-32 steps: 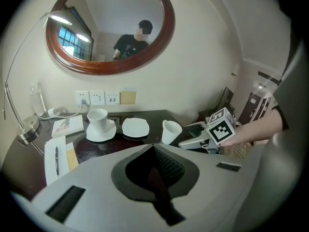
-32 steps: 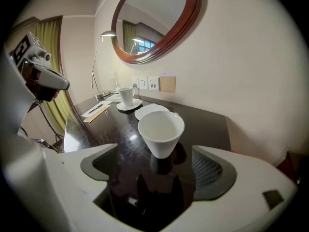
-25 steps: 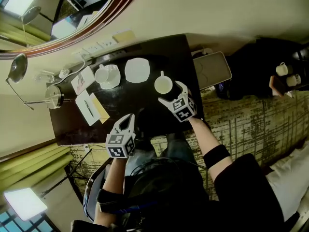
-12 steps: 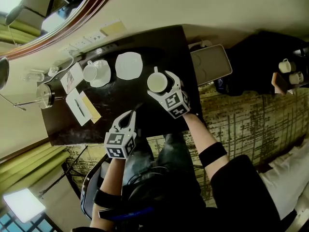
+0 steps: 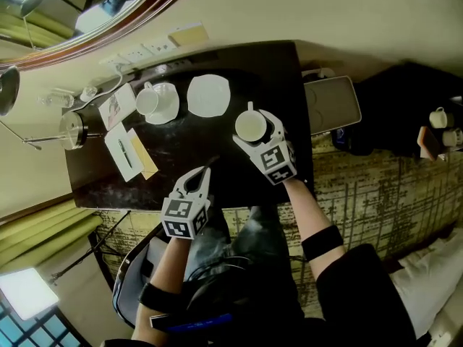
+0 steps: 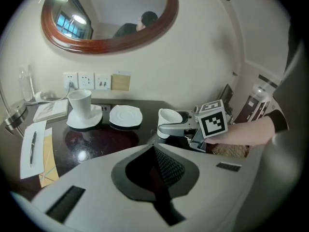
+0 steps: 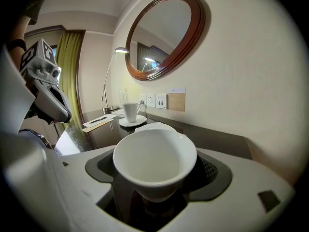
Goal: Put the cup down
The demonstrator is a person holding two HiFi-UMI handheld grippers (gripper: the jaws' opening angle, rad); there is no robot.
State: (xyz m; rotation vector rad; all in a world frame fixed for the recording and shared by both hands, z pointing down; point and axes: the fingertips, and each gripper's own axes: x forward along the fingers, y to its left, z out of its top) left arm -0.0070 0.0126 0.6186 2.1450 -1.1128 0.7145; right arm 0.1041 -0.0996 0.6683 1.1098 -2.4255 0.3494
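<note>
A white cup (image 5: 249,125) sits between the jaws of my right gripper (image 5: 255,129), low over the right part of the dark table (image 5: 181,154), its handle toward the wall. The cup (image 7: 154,158) fills the space between the pads in the right gripper view; the jaws have just been closing on it. From the left gripper view, the cup (image 6: 168,115) shows above one finger of the right gripper (image 6: 176,125). My left gripper (image 5: 207,172) hangs at the table's near edge, shut and empty (image 6: 154,146).
An empty saucer (image 5: 208,96) lies just left of the held cup. Further left a second cup on its saucer (image 5: 153,101) stands by the wall sockets. Paper with a pen (image 5: 121,152) and a metal pot (image 5: 72,129) are at the left end. A grey tray (image 5: 331,105) lies right of the table.
My right gripper and the cup have shifted slightly toward the table's near edge, away from the empty saucer. The left gripper stays shut at the near edge.
</note>
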